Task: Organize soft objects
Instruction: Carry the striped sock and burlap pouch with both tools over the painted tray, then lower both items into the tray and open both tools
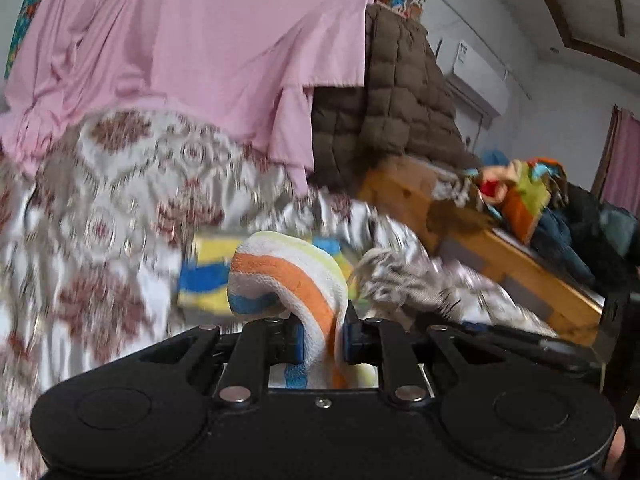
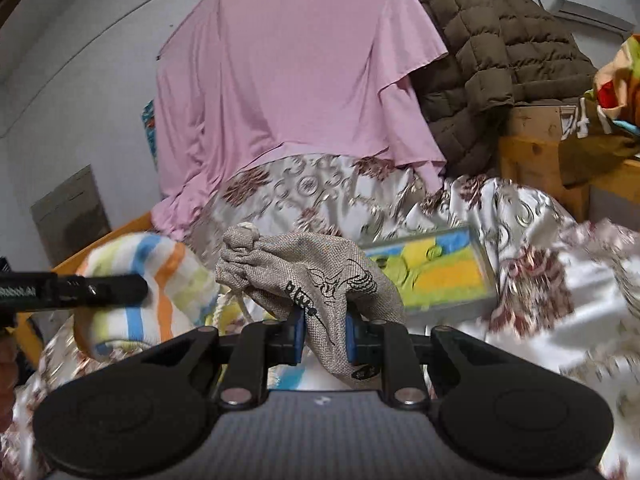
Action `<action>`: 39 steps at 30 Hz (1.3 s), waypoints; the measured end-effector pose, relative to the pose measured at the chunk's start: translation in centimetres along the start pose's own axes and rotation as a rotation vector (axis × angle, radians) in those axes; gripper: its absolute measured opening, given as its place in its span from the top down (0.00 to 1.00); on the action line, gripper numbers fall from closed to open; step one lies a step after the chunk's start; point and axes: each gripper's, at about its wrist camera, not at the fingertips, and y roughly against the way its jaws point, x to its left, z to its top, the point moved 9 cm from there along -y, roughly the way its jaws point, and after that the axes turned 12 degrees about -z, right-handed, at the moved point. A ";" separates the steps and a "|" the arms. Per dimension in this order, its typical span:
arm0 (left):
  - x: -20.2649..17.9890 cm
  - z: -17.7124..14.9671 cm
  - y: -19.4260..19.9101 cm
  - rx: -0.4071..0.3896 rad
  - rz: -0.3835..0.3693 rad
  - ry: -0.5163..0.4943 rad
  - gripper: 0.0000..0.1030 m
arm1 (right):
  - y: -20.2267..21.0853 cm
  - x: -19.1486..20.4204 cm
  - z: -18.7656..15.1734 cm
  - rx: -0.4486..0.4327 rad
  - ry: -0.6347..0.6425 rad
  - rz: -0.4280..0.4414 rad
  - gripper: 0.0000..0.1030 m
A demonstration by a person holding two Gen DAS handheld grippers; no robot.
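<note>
My left gripper is shut on a white towel with orange, blue and yellow stripes, held above the patterned bedspread. My right gripper is shut on a grey burlap drawstring pouch with a black printed drawing. The striped towel and part of the left gripper also show at the left of the right wrist view. A flat packaged yellow, blue and green cloth lies on the bedspread just behind the pouch; it shows blurred in the left wrist view.
A pink sheet hangs behind the bed. A brown quilted jacket drapes over a wooden frame at the right. Colourful clothes pile on the wooden furniture. An air conditioner is on the wall.
</note>
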 end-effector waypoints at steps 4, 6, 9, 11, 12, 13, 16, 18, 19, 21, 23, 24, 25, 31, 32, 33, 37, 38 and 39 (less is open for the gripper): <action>2.1 2.9 -5.3 -0.025 0.027 -0.022 0.82 | -6.2 -1.0 1.5 0.018 -0.051 -0.026 0.79; 3.6 3.8 -8.1 -0.029 0.040 -0.004 0.82 | -8.6 -1.6 1.9 0.032 -0.063 -0.040 0.79; 5.8 4.8 -12.5 -0.034 0.061 0.014 0.82 | -12.1 -2.6 2.0 0.057 -0.065 -0.070 0.79; 7.1 5.0 -15.0 -0.035 0.071 0.025 0.82 | -14.6 -3.0 2.3 0.070 -0.061 -0.083 0.79; 7.7 5.1 -16.4 -0.033 0.076 0.035 0.82 | -15.6 -3.2 2.3 0.071 -0.059 -0.090 0.79; 8.2 5.0 -17.6 -0.029 0.079 0.041 0.82 | -16.4 -3.4 2.2 0.072 -0.064 -0.098 0.79; 10.0 4.3 -20.8 -0.004 0.094 0.071 0.82 | -18.7 -4.2 1.2 0.101 -0.070 -0.120 0.79; 11.0 3.6 -22.5 0.019 0.101 0.093 0.82 | -19.8 -4.8 0.6 0.125 -0.072 -0.135 0.79; 11.4 3.2 -23.2 0.027 0.102 0.098 0.82 | -20.4 -5.3 0.1 0.145 -0.073 -0.147 0.79; 12.2 2.5 -24.3 0.039 0.104 0.117 0.82 | -21.2 -5.7 -0.3 0.170 -0.069 -0.166 0.79; 13.1 1.7 -25.3 0.054 0.107 0.154 0.82 | -21.9 -6.1 -0.8 0.193 -0.061 -0.184 0.79; 13.5 1.2 -25.7 0.062 0.110 0.171 0.82 | -22.2 -6.2 -1.0 0.206 -0.058 -0.193 0.79; 13.9 0.9 -26.0 0.068 0.112 0.182 0.82 | -22.5 -6.2 -1.2 0.217 -0.052 -0.198 0.79; 15.8 -0.9 -26.9 0.121 0.181 0.204 0.82 | -23.3 -6.0 -2.0 0.235 -0.008 -0.222 0.79; 16.1 -1.2 -27.0 0.135 0.200 0.200 0.82 | -23.5 -6.0 -2.0 0.239 -0.005 -0.222 0.79; 16.3 -1.5 -27.0 0.148 0.215 0.196 0.81 | -23.7 -5.9 -2.1 0.243 -0.005 -0.221 0.79; 17.2 -2.6 -27.3 0.210 0.283 0.174 0.79 | -23.8 -5.7 -2.3 0.254 0.014 -0.226 0.75; 17.3 -2.8 -27.2 0.223 0.295 0.169 0.79 | -23.8 -5.7 -2.3 0.259 0.016 -0.229 0.72; 17.4 -3.0 -27.2 0.230 0.301 0.167 0.79 | -23.8 -5.7 -2.3 0.263 0.018 -0.229 0.69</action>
